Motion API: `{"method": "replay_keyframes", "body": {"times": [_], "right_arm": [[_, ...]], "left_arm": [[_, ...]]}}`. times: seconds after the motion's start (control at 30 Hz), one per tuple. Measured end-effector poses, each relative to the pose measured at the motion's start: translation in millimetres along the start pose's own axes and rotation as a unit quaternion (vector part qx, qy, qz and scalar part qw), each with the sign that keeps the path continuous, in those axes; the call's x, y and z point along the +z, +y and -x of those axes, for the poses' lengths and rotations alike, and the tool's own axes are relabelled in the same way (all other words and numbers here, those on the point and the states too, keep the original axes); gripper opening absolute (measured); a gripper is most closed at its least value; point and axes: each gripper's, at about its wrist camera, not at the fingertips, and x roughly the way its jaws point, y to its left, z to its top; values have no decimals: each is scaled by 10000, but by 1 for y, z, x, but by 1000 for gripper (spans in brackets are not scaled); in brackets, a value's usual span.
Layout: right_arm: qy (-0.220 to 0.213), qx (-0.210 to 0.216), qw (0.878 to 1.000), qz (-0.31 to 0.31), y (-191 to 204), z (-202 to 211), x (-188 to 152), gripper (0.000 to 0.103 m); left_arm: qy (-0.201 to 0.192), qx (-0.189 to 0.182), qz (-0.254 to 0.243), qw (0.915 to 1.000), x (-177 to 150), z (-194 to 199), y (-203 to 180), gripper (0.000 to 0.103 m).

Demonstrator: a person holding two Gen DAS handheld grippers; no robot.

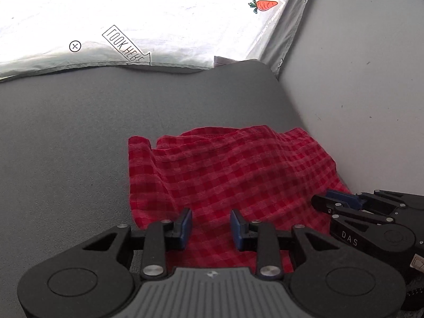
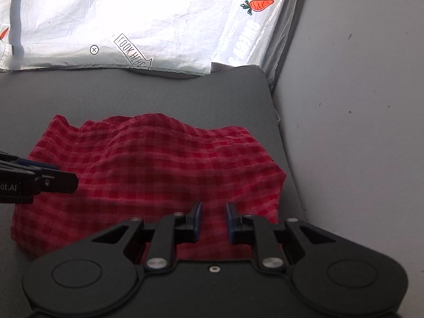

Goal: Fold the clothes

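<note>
Strong light blows out the white printed sheet far ahead of the tongs, washing its creases to glare. Nearer the fingers the grey surface and red checked cloth sit dimmer, softly shadowed, slightly soft-focused. Fisheye bending curves the edges; corners go black.

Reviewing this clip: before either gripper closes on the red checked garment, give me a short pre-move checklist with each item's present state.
1. Left gripper jaws apart over the red checked garment: ok.
2. Right gripper jaws apart, narrower gap: ok.
3. Fabric actually between either gripper's pads: cannot tell.
4. Garment lies wholly on the grey mat: ok.
5. Garment flat for folding: not ok, rumpled along its far edge.
6. Grippers apart from each other: ok.
</note>
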Motion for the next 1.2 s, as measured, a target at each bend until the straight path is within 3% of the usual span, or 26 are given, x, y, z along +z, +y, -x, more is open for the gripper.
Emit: {"method": "replay_keyframes", "body": {"times": [0.07,0.27,0.4,0.47,0.6,0.63,0.7,0.77,0.83,1.0,1.2], "right_arm": [[203,-97,9995,-211,-9,-9,-8,19],[213,-444,9986,-187,-16,-5,-11,22],[133,-741,9966,-327,-12,19,-14,26],[-1,-698,9966,-445,-8,41,-17,27],[-249,-246,9944,-1000,0,84,-16,38],[-271,-59,9930,-1151,4,94,-13,51],[-343,318,9888,-1419,15,115,-7,65],[-480,652,9840,-1589,32,138,3,68],[-632,880,9806,-1636,53,160,17,81],[-1126,1196,9753,-1479,124,224,45,98],[-1499,1009,9733,-1418,230,310,62,99]], "left_arm": [[-58,9,-27,10000,-5,-5,2,34],[82,-10,216,9997,4,-4,9,34],[-19,184,217,9996,9,14,16,36],[-175,212,317,9991,11,35,25,44],[-516,420,311,9973,17,89,44,69],[-574,447,295,9969,19,104,49,73],[-805,553,246,9949,26,143,62,83],[-1096,657,187,9916,32,184,77,90],[-1358,725,40,9881,39,221,91,103],[-1807,882,-140,9795,43,312,143,103],[-1928,1457,-213,9701,16,418,227,103]]}}
